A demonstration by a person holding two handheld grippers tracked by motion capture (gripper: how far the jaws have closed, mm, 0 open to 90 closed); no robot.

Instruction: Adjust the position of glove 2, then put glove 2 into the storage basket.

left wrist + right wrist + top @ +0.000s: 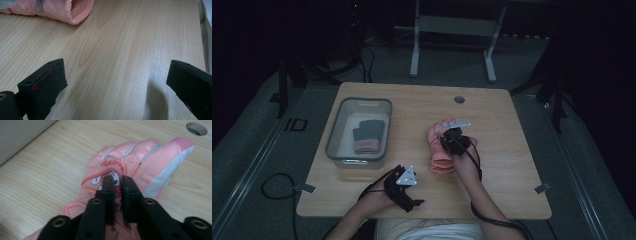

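Pink glove (140,162) – grey-white side panel, red cartoon print; tray's glove (368,135) seemingly dark grey, pink-cuffed.

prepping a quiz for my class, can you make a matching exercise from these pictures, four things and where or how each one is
Things:
1. pink glove
2. grey glove
3. left gripper
4. round hole

Places or states:
A. jaws wide apart over bare wood
B. inside the clear bin
C. near the far edge of the table
D. flat on the table under the right gripper

Pairs: 1-D, 2-B, 3-A, 4-C
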